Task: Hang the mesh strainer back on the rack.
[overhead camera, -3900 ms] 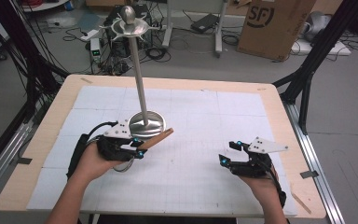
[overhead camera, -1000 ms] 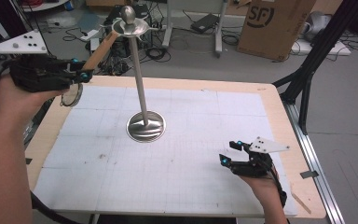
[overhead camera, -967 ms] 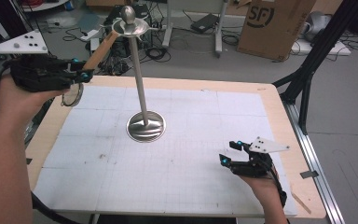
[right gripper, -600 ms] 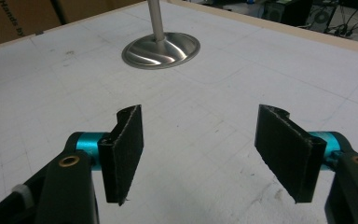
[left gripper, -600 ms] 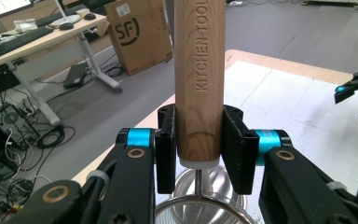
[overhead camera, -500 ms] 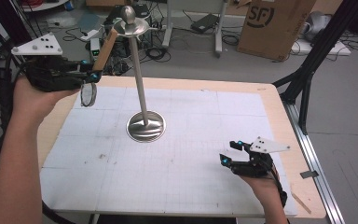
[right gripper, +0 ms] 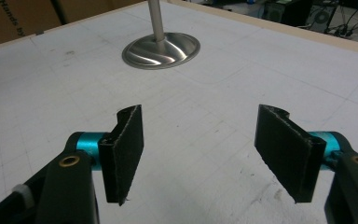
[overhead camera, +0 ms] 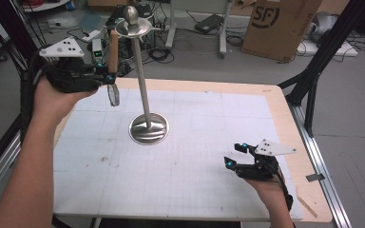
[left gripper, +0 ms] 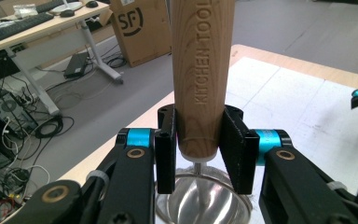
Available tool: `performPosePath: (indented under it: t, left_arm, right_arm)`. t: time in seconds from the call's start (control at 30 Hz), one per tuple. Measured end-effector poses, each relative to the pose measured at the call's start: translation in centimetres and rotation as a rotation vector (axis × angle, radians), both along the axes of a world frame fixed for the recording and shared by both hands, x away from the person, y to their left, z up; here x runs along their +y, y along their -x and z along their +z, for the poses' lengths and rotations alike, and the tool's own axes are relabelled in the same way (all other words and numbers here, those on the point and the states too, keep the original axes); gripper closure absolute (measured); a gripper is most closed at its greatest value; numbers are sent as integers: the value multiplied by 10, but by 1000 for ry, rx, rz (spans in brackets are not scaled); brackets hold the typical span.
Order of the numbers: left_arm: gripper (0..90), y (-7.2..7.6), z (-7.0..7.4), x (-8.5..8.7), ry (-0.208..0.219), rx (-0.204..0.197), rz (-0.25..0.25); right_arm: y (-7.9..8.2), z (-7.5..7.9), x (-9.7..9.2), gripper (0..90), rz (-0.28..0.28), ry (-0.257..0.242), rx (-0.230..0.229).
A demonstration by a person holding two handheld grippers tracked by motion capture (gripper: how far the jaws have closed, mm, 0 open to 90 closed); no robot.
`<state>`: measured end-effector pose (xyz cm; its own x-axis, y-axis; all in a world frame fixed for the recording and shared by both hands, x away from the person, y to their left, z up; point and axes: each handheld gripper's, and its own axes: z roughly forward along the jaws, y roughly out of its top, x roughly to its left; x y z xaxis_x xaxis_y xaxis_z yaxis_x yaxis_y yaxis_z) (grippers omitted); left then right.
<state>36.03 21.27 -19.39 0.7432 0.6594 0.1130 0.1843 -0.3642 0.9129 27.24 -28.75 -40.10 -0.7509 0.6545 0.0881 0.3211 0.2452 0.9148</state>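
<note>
While the left gripper (overhead camera: 105, 78) is clamped on the wooden handle (left gripper: 200, 79) of a small kitchen strainer (overhead camera: 113, 94), the tool hangs high over the far left part of the table (overhead camera: 285, 114), handle up and metal bowl down, just left of the tall metal stand (overhead camera: 142, 80). Seen from above, the top of the handle sits close beside the small round disc (overhead camera: 132, 29) near the stand's top, under its ball knob; whether they touch I cannot tell. Seen along the left gripper, both black pads squeeze the lower end of the handle, and the shiny bowl shows below them.

Judging by this, the work looks like hanging the strainer on the stand. The pick-up and lift are done, and the tool has been carried up to the right height. What is left seems to be hooking it onto the disc and letting go; no hook or hole on the handle can be made out, so how it would catch is unclear.

Near the right edge of the table, the right gripper (overhead camera: 235, 159) rests low with its jaws standing apart and nothing between them, pointing towards the stand's round base (right gripper: 161, 48).

Writing that can be read: "KITCHEN TOOL" is stamped down the handle, running out of frame. A cardboard box (overhead camera: 285, 26) on the floor beyond the table carries "SF".
</note>
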Motion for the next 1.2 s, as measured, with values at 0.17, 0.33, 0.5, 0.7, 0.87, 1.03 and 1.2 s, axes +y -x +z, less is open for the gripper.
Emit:
performPosePath:
  t: [0.17, 0.33, 0.5, 0.7, 0.87, 1.03, 1.2]
  left_arm:
    - [686, -4, -2, -4, 18, 7, 2]
    - [684, -5, -4, -6, -4, 11, 13]
    - [683, -6, -9, -7, 16, 19, 9]
    - [667, -6, -11, -6, 13, 9, 12]
    - [575, -5, -12, -2, 16, 14, 25]
    - [519, -3, -14, 4, 25, 13, 41]
    - [473, 3, -19, 13, 47, 6, 35]
  right_arm:
    - [0, 0, -1, 319, -2, -1, -4]
    - [1, 1, -2, 319, -4, -4, -2]
    - [1, 1, -2, 319, -2, -5, -4]
    - [1, 1, -1, 319, -3, -5, -1]
    - [0, 0, -1, 319, -1, 0, 0]
    - [1, 1, -2, 319, -1, -6, 3]
    - [0, 0, -1, 319, 0, -5, 2]
